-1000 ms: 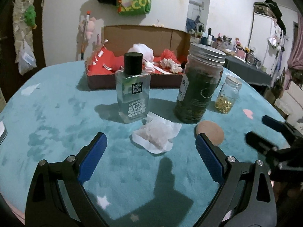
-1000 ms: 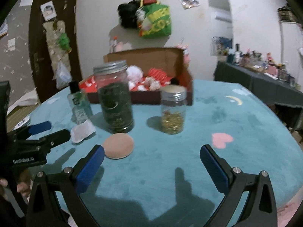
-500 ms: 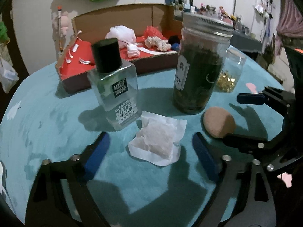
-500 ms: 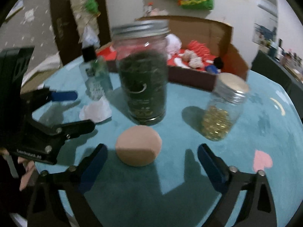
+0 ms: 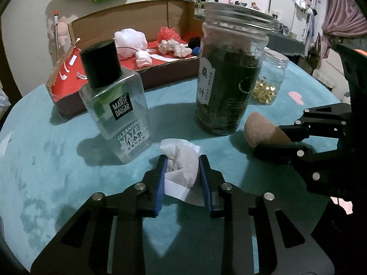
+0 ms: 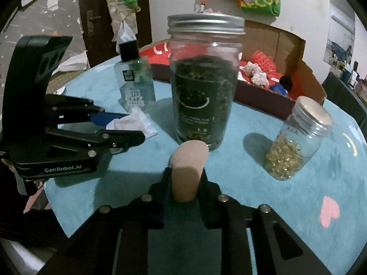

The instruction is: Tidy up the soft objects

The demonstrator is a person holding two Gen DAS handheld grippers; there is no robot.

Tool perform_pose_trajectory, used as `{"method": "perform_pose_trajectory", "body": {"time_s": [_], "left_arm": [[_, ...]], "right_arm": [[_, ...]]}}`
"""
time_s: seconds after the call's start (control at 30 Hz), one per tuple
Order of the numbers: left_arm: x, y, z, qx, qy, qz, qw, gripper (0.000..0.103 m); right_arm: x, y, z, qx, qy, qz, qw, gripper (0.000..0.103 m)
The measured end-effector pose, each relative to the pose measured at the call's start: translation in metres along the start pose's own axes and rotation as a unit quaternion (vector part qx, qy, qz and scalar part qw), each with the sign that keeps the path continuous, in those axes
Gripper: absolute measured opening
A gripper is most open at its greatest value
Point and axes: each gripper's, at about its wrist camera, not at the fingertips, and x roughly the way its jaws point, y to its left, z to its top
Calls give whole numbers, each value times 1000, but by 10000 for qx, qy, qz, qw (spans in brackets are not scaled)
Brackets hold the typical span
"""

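Your left gripper (image 5: 182, 171) pinches a crumpled white wipe packet (image 5: 181, 169) just in front of the cleansing water bottle (image 5: 114, 105). Your right gripper (image 6: 184, 178) squeezes the tan makeup sponge (image 6: 187, 171) before the dark tea-leaf jar (image 6: 203, 87), both on the teal tablecloth (image 5: 57, 160); cardboard box (image 5: 128, 23) behind.

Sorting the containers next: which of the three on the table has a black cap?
The clear cleansing water bottle, left of the others. The tall dark-filled jar and the small jar of yellow capsules both have silver metal lids.
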Motion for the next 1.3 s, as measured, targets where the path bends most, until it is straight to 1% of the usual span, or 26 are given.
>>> {"method": "perform_pose_trajectory", "body": {"time_s": [0.27,0.43,0.6,0.83,1.1,1.3], "left_arm": [[-9,4,-1,-85,-54,-31,9999,23],[-18,14,-3,-190,-91,47,9998,23],[-25,27,-6,-340,-96,182,9992,23],[-33,47,-7,-495,-101,436,9978,23],[-30,73,-3,-656,-69,650,9957,23],[-22,89,4,-729,-6,646,9952,23]], "right_arm": [[-12,-11,0,245,-81,-1,9997,20],[-18,-20,-2,333,-105,-117,9993,20],[-27,-30,-5,460,-128,-187,9987,20],[-37,-48,-11,647,-114,-426,9969,20],[-41,-75,-16,941,-48,-651,9934,20],[-39,-95,-15,1116,13,-787,9906,20]]}}
